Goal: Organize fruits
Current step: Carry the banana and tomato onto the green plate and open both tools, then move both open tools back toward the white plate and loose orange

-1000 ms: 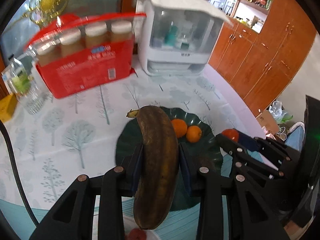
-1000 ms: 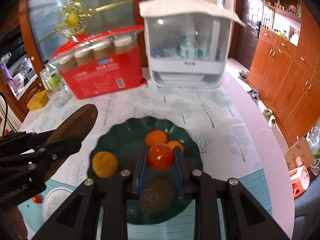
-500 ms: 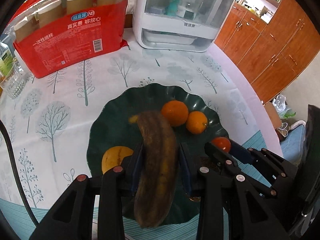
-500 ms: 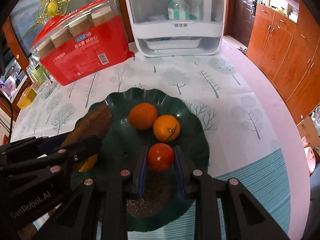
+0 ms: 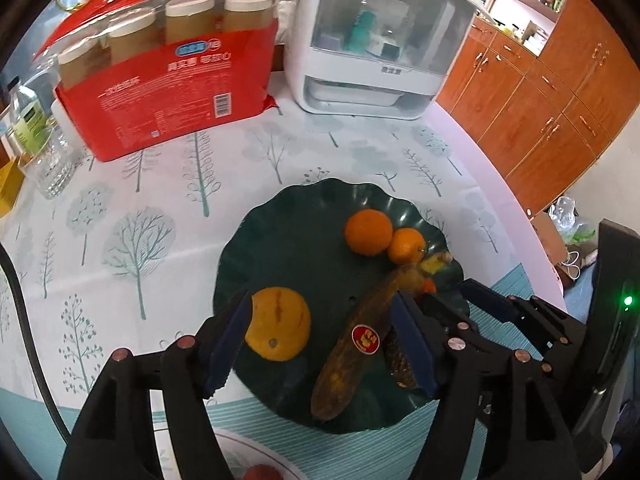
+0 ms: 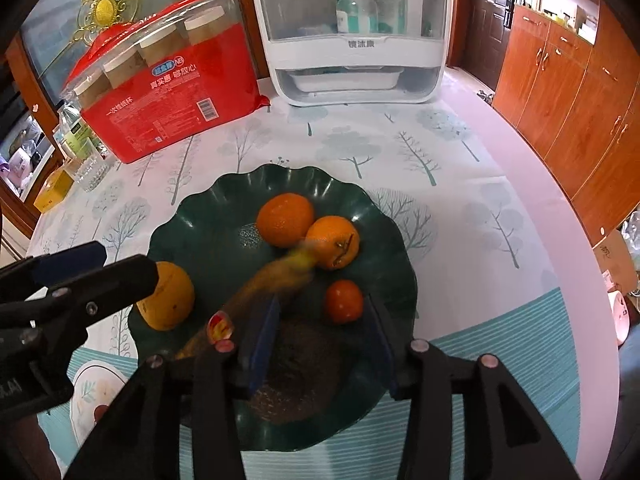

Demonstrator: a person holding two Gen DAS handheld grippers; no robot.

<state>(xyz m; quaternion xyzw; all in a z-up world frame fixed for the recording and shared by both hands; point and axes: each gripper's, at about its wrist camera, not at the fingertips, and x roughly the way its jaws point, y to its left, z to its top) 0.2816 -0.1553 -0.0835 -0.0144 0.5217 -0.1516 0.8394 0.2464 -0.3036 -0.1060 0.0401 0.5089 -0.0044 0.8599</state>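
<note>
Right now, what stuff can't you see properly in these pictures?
- Banana: blurred in the right wrist view.
- Dark rough lump: partly behind the right claw; can't tell what it is.
- Red fruit on the white plate: cut off by the left view's bottom edge.

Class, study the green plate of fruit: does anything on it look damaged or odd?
Yes. The banana lying on the green plate is mostly dark brown, badly overripe beside the bright oranges. A dark, rough patch also lies on the plate near the small tomato; what it is cannot be told.
</note>
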